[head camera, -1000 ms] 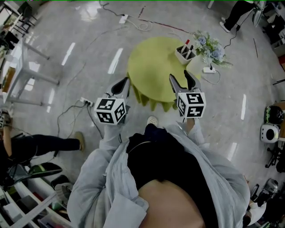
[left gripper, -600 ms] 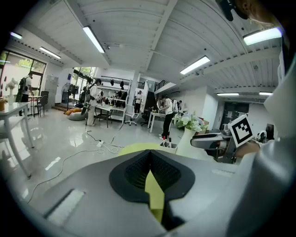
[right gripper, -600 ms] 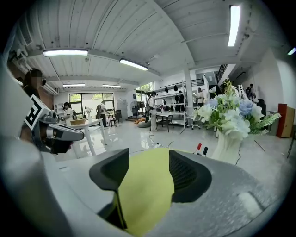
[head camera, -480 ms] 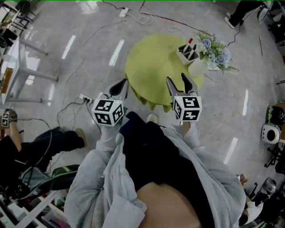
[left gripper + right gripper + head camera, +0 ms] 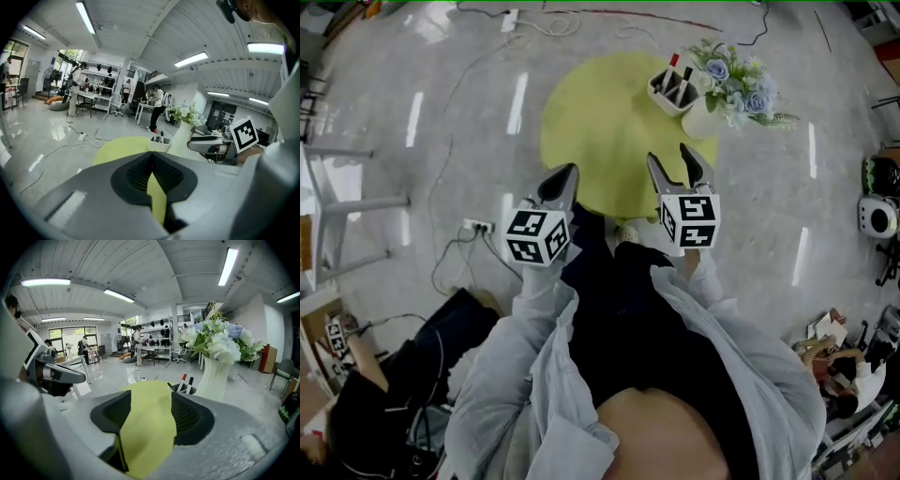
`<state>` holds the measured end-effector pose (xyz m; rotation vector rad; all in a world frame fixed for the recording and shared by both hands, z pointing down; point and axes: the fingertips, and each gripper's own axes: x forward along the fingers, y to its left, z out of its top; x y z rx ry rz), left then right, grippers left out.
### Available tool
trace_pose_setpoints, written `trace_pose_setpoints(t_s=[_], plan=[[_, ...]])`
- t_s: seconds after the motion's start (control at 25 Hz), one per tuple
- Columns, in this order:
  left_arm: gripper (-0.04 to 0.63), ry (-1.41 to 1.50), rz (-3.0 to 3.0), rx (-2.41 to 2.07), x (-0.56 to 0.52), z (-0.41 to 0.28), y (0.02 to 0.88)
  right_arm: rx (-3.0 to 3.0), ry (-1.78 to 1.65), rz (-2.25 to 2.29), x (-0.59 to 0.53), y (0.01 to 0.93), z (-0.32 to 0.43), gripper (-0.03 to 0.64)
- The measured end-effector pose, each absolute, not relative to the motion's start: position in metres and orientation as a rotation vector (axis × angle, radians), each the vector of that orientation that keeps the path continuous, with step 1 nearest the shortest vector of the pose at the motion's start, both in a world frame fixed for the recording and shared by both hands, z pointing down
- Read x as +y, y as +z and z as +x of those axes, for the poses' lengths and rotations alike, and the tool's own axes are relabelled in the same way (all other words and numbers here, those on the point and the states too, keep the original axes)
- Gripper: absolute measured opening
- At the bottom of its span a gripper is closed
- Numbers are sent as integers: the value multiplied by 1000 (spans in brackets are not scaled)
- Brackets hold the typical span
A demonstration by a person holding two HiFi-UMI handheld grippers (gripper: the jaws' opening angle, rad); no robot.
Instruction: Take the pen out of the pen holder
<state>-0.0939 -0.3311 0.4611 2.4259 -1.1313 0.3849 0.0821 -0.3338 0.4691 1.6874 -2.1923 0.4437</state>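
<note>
A round yellow-green counter [image 5: 591, 122] fills the upper middle of the head view. At about 1 o'clock on its top stands a white pen holder [image 5: 664, 94], an open box with several pens upright in it. One is a red-capped pen [image 5: 674, 60] and beside it are black-capped pens [image 5: 686, 74], all leaning slightly. Just beside the holder, at its 4 o'clock, is a white vase [image 5: 701, 118] of pale blue and white flowers [image 5: 736, 80].

The left gripper [image 5: 563, 178] hangs at the counter's 7 o'clock edge, aimed toward 12 o'clock and tipped a little downward. Its jaws are pressed together at the tips with nothing between them. The right gripper [image 5: 668, 155] is over the 5 o'clock edge, aimed toward the holder and well apart from it. Its jaws are spread wide and empty. Grey sleeves [image 5: 534, 309] lead back to the person.
</note>
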Motion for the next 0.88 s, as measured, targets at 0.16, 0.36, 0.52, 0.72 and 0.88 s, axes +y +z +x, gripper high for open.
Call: trace_pose_setpoints(t_s=[0.16, 0.36, 0.52, 0.72, 0.88], plan=[[18, 404, 2454, -1051, -372, -87, 462, -2127, 455, 1738, -358, 472, 82, 256], [18, 449, 2488, -923, -420, -77, 466, -2031, 472, 1805, -393, 480, 83, 256], [18, 477, 2513, -845, -459, -76, 472, -1960, 492, 1832, -420, 490, 77, 255], [18, 514, 2538, -779, -498, -71, 484, -1876, 530, 1873, -445, 507, 78, 250], [18, 536, 2535, -739, -518, -70, 492, -1811, 551, 1915, -464, 513, 82, 242]])
